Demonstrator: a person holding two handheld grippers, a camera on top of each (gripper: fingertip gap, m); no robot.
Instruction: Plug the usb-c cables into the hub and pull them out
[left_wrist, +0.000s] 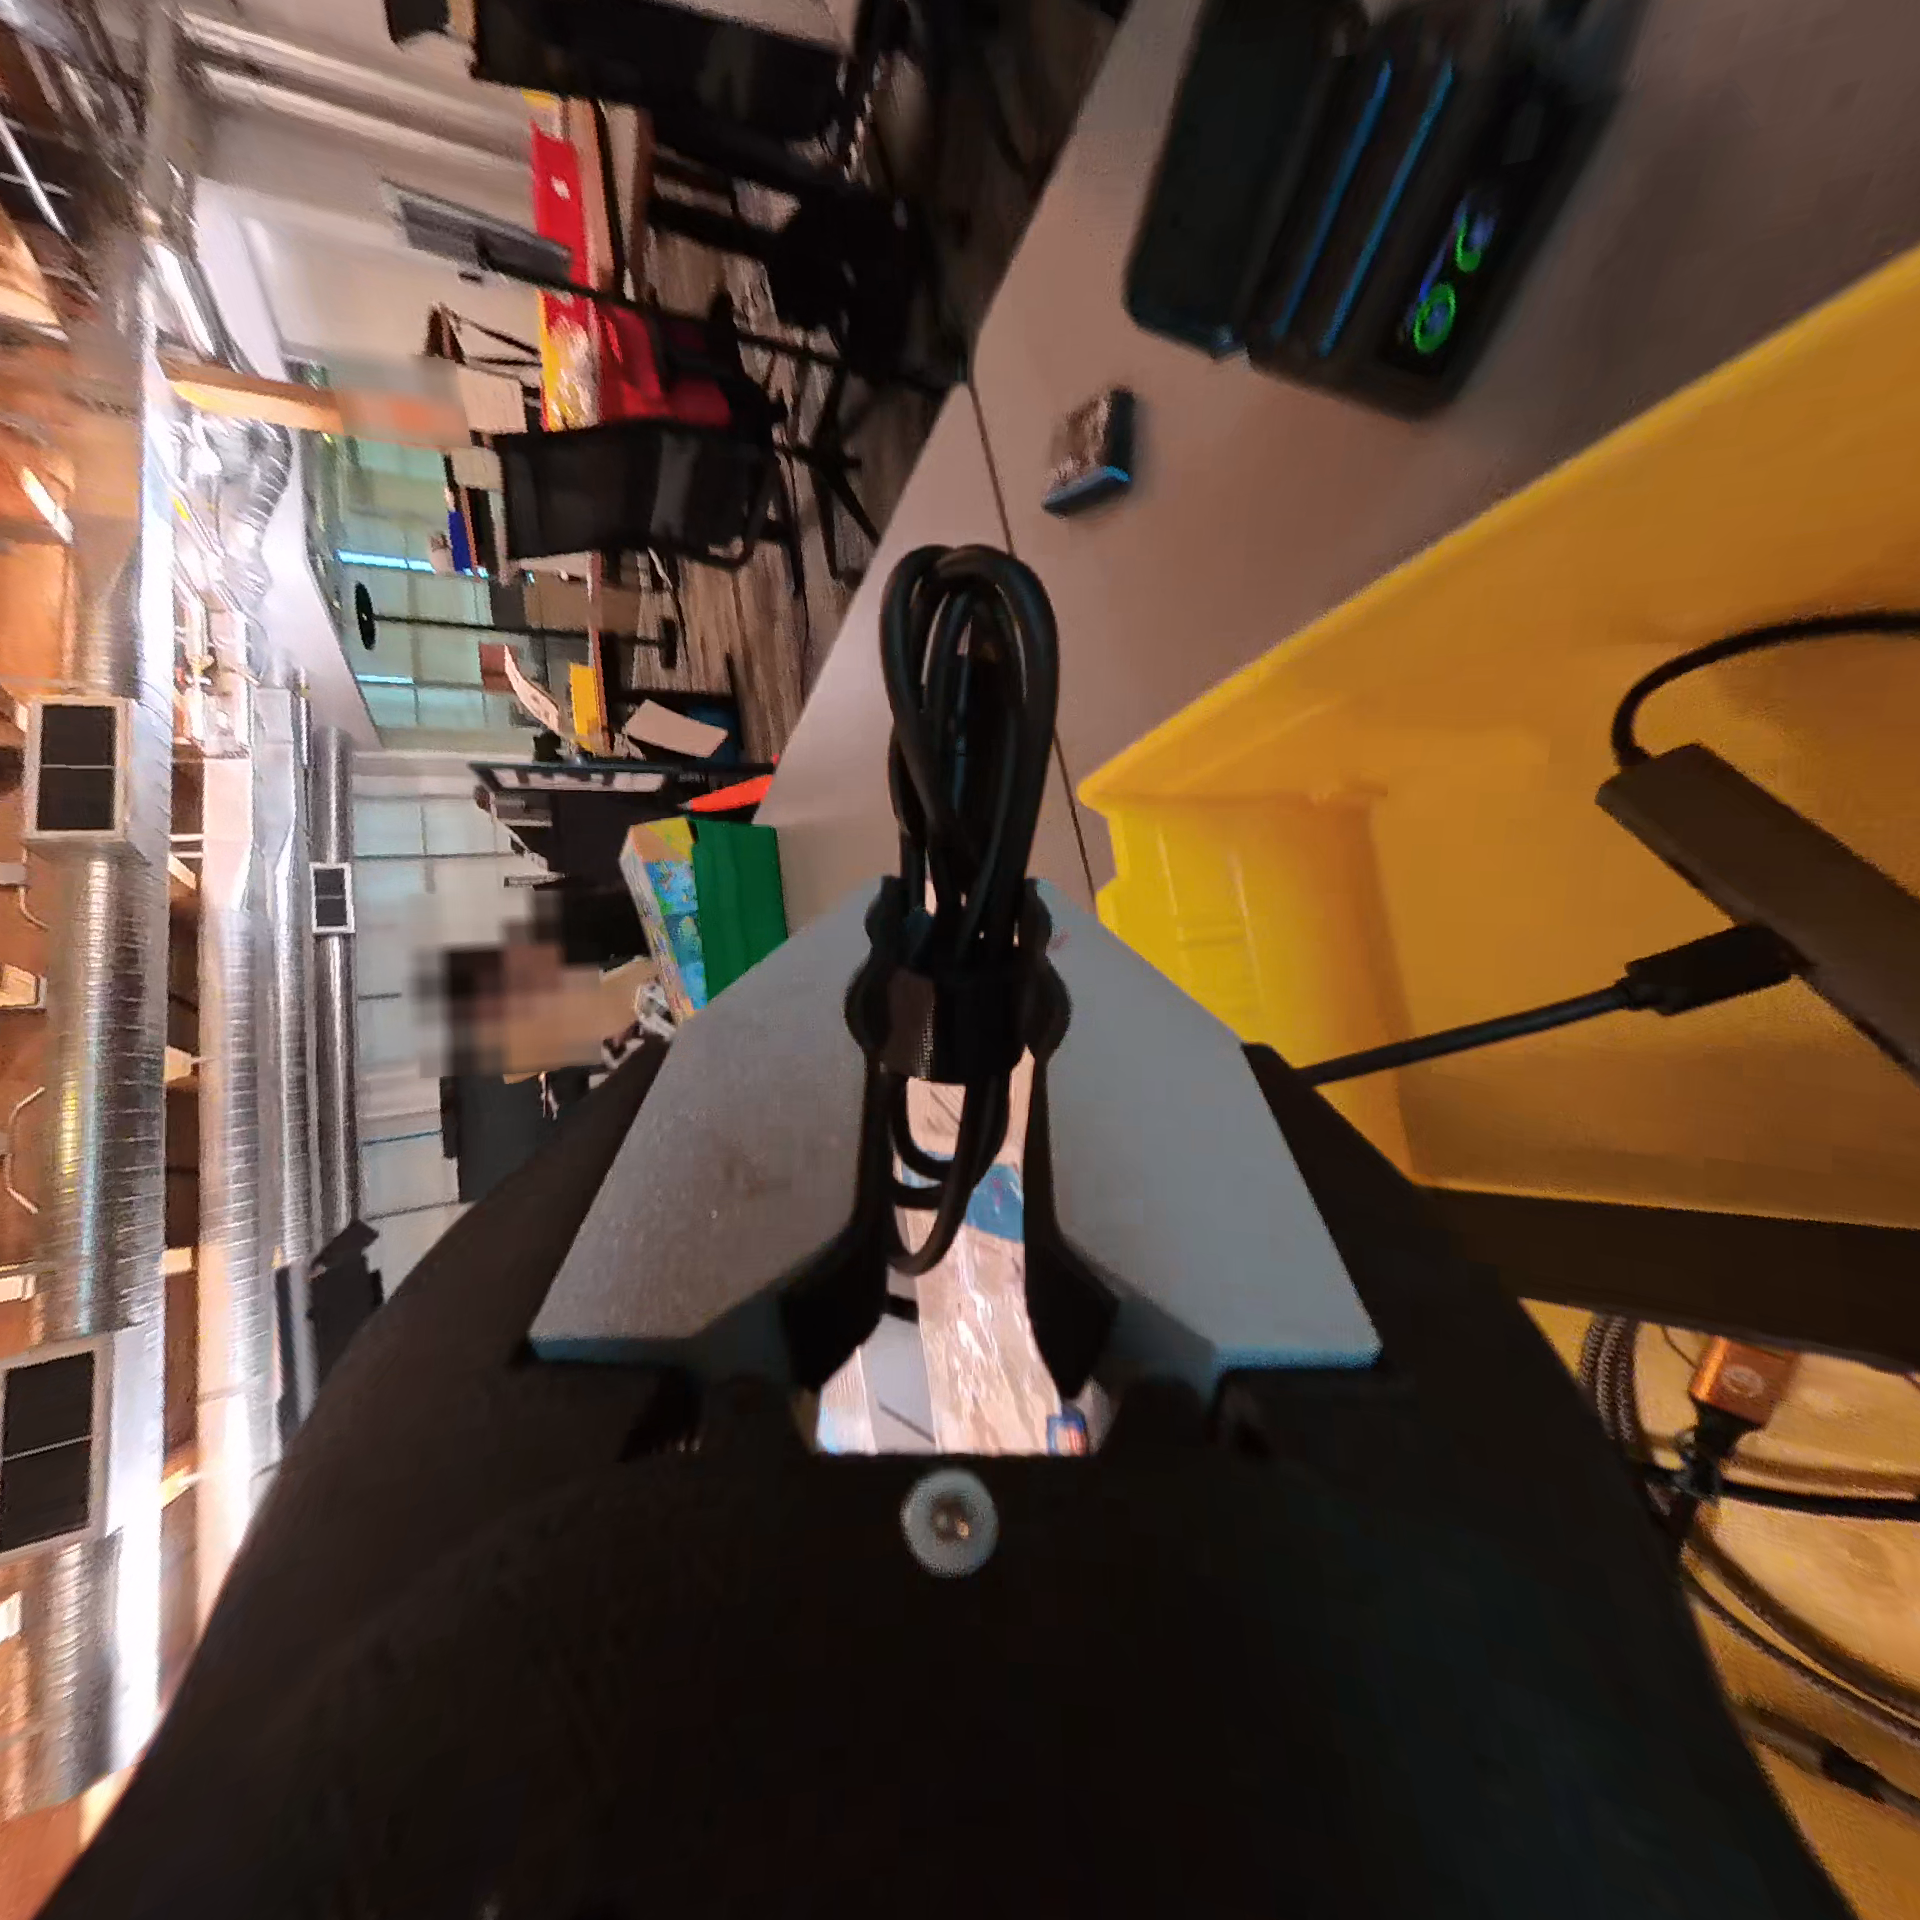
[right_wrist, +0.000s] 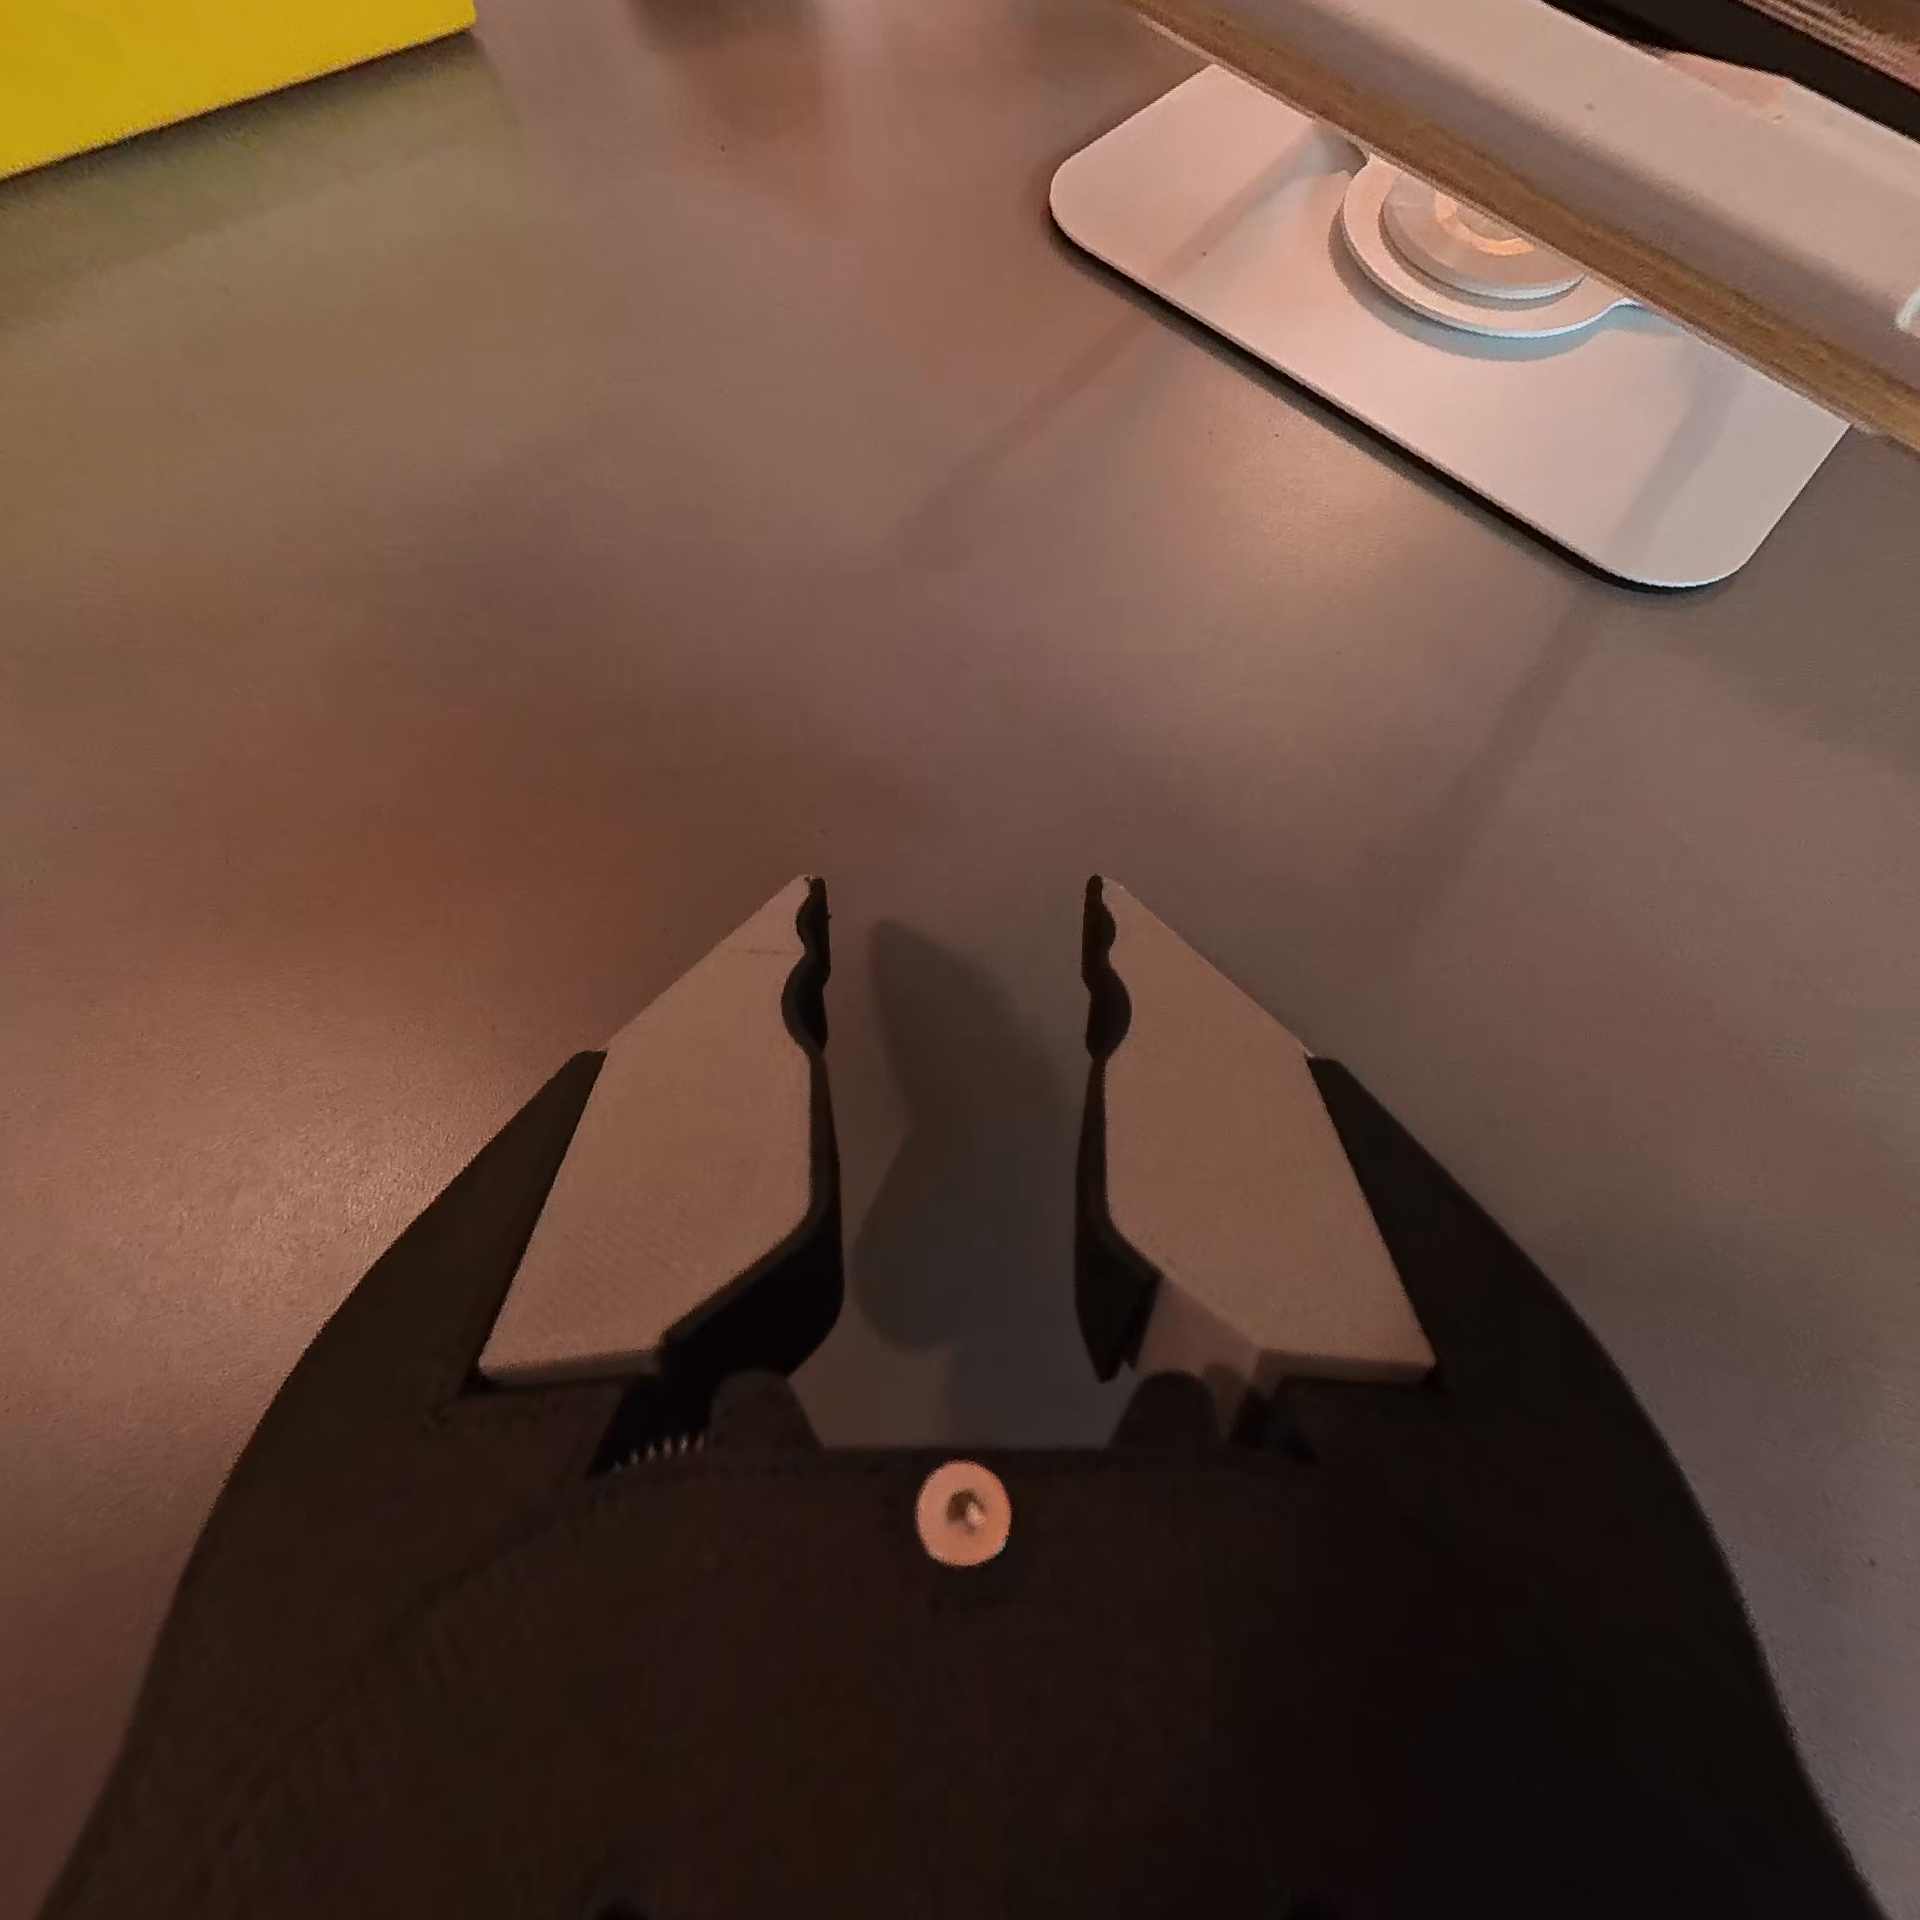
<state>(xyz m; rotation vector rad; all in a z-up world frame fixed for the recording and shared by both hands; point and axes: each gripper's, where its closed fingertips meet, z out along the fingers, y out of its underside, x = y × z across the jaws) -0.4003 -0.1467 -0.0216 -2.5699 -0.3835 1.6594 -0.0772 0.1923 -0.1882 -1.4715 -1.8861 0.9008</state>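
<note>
In the left wrist view, my left gripper (left_wrist: 956, 971) is shut on a bundled black cable (left_wrist: 966, 707), whose loops stick out past the fingertips; the view is rolled sideways. To the right, a dark grey hub (left_wrist: 1766, 873) lies in a yellow bin (left_wrist: 1455, 665) with a black usb-c plug (left_wrist: 1714, 966) seated in its edge. An orange-ended braided cable (left_wrist: 1735, 1392) lies lower in the bin. In the right wrist view, my right gripper (right_wrist: 956, 904) is open and empty, low over the grey table (right_wrist: 520, 623).
A white stand base (right_wrist: 1455, 343) sits on the table ahead right of my right gripper, under a wooden-edged board (right_wrist: 1558, 135). A yellow bin corner (right_wrist: 208, 73) shows top left. A black device with green lights (left_wrist: 1351, 197) and a small dark block (left_wrist: 1091, 447) sit beyond the bin.
</note>
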